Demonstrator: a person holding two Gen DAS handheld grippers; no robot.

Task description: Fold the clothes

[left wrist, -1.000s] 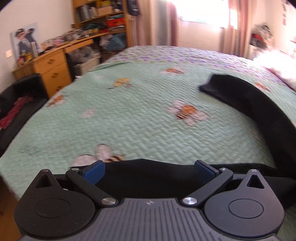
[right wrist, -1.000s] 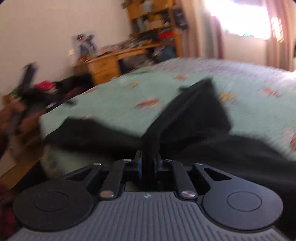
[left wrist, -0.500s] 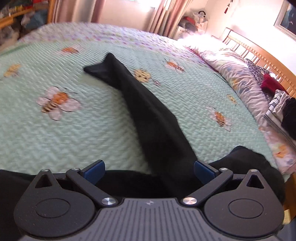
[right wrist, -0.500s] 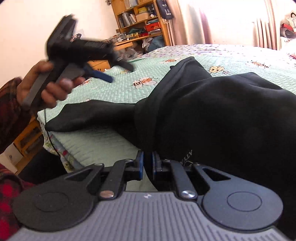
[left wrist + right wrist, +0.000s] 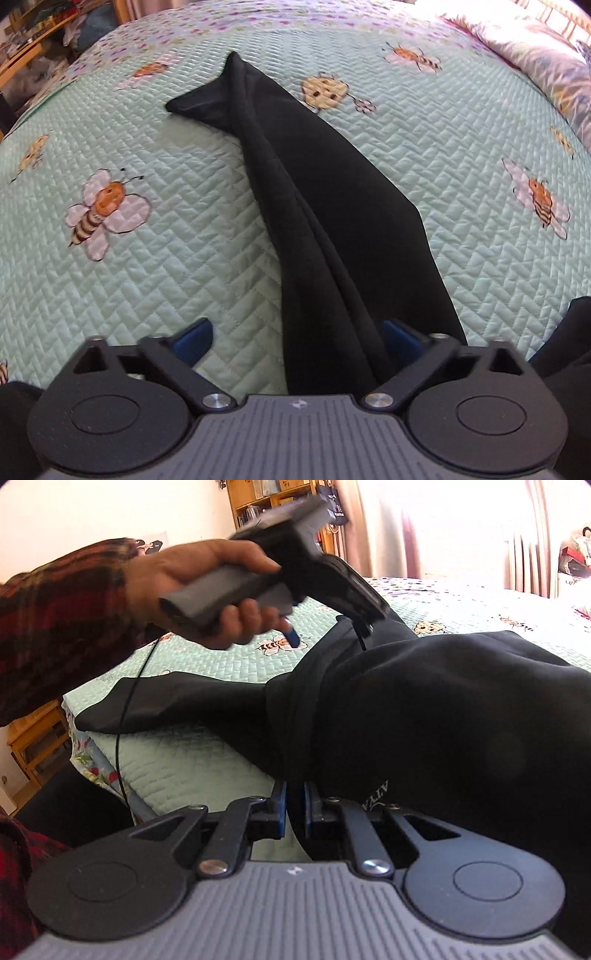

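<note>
A black garment [image 5: 332, 206] lies on the green quilted bedspread [image 5: 166, 258], one long part stretching away to a pointed end. My left gripper [image 5: 295, 336] is open, its blue pads wide apart, with the black cloth running between them close to the right pad. In the right wrist view my right gripper [image 5: 293, 805] is shut on a fold of the black garment [image 5: 443, 720], whose bulk lies to the right. The left gripper [image 5: 328, 624] shows there too, held in a hand above the cloth.
The bedspread carries bee patterns [image 5: 103, 206]. Pillows and bedding [image 5: 535, 40] lie at the far right. A wooden desk and shelves [image 5: 273, 494] stand beyond the bed. The bed's near edge [image 5: 110, 775] drops off at left, with a low wooden unit [image 5: 37, 746] beside it.
My left gripper has swung right and come down over the long black part, which now runs between its open pads. My right gripper keeps its hold on the cloth.
</note>
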